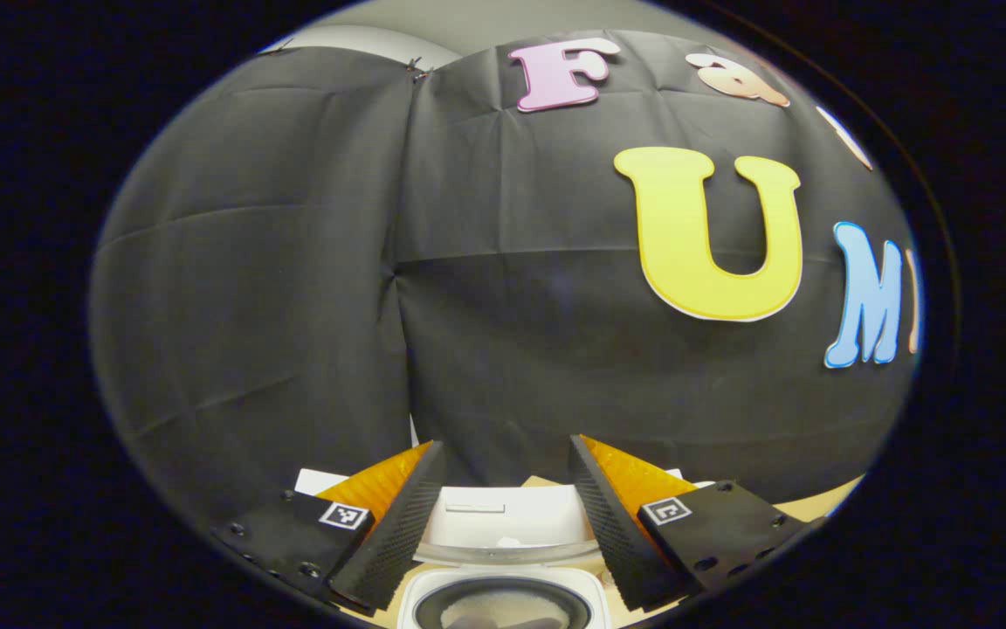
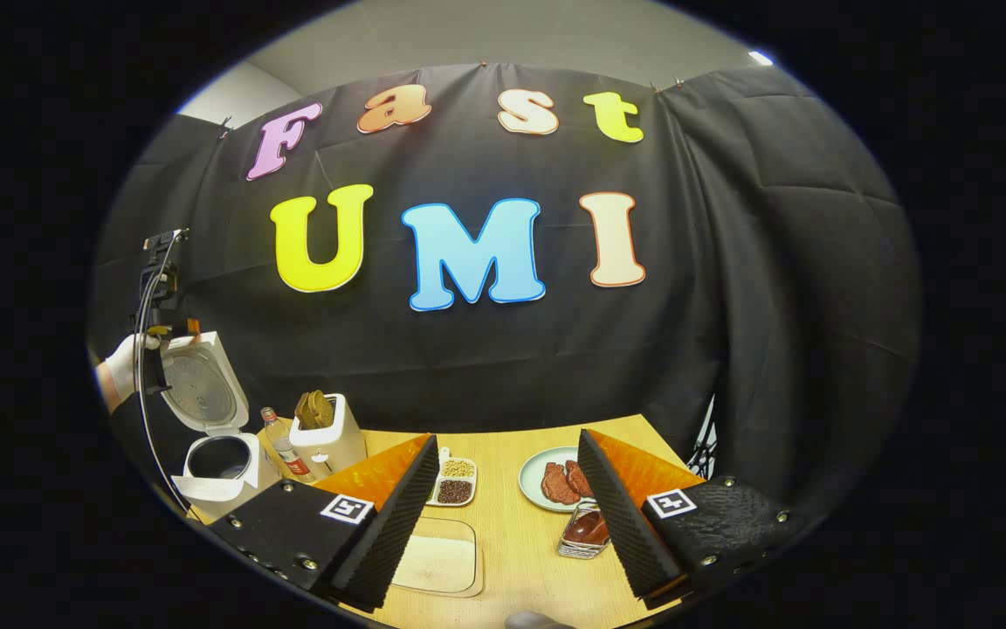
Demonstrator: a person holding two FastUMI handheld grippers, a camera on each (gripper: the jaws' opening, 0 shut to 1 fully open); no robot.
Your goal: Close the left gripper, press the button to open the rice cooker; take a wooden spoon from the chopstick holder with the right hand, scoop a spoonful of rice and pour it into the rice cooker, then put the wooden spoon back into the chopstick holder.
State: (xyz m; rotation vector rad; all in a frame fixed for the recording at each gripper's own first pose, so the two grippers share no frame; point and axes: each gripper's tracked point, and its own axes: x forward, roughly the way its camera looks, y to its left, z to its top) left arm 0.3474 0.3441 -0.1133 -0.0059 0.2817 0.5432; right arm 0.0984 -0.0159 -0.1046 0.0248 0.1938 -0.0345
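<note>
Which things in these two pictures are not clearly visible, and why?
- Left gripper view: the lower edge cuts off the pot of the rice cooker; contents unclear.
- Right gripper view: a finger of the right tongs half hides the glass box.
- Right gripper view: a grey thing at the lower edge is cut off.

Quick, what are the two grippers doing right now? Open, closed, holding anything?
Left gripper: open, empty, above the open rice cooker.
Right gripper: open, empty, over the table.
</note>
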